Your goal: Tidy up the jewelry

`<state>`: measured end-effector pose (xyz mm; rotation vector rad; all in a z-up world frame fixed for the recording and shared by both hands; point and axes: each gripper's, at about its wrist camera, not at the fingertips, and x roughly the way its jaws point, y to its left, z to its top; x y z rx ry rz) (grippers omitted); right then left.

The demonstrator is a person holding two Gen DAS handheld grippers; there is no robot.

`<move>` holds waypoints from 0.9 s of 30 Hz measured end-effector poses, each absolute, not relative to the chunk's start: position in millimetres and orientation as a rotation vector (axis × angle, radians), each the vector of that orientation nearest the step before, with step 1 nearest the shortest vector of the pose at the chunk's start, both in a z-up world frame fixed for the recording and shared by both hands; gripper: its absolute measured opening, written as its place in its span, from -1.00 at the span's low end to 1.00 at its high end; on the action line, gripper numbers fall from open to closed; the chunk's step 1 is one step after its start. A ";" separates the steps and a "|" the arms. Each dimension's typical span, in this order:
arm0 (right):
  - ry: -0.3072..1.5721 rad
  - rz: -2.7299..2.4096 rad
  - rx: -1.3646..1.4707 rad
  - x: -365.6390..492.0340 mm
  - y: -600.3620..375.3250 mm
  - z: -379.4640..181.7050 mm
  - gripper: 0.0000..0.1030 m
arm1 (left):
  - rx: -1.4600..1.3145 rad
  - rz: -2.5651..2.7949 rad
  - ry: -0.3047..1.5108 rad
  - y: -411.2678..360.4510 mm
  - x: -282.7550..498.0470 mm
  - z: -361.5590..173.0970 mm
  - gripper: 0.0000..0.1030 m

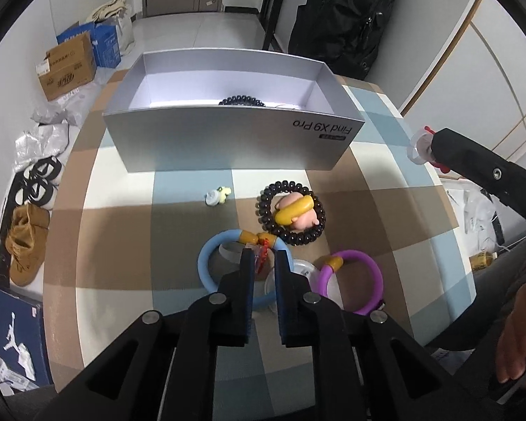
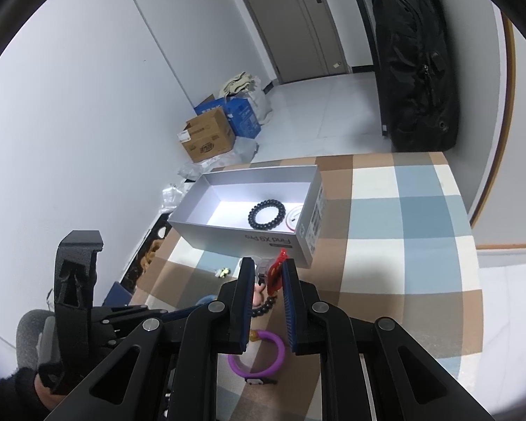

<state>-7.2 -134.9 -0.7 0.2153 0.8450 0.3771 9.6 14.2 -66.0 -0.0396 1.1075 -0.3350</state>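
Counting two bead bracelets (image 1: 291, 212) (image 2: 267, 213), two rubber rings (image 1: 224, 270) (image 1: 350, 282); my left gripper (image 1: 264, 258) pinches a red charm (image 1: 262, 259), my right gripper (image 2: 267, 273) another (image 2: 276, 272).

My left wrist camera looks down, close over the checked tablecloth (image 1: 193, 161), toward the open grey cardboard box (image 1: 228, 140); my right wrist camera, higher, shares that box (image 2: 249, 238) and cloth (image 2: 403, 245).
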 end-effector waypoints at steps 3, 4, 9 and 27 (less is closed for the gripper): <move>0.848 0.376 0.227 -6.9 -136.4 -0.2 -0.71 | -0.027 -0.309 1.125 17.1 9.9 -71.6 -0.53; 0.848 0.376 0.227 -6.8 -136.4 -0.1 -0.71 | -0.030 -0.301 1.123 18.2 8.8 -70.9 -0.52; 0.847 0.383 0.226 -6.8 -135.2 1.6 -0.71 | -0.028 -0.298 1.112 17.2 11.6 -71.9 -0.52; 0.866 0.393 0.240 -3.1 -132.8 -1.7 -0.71 | -0.253 -0.332 1.147 31.9 28.2 -71.8 -0.93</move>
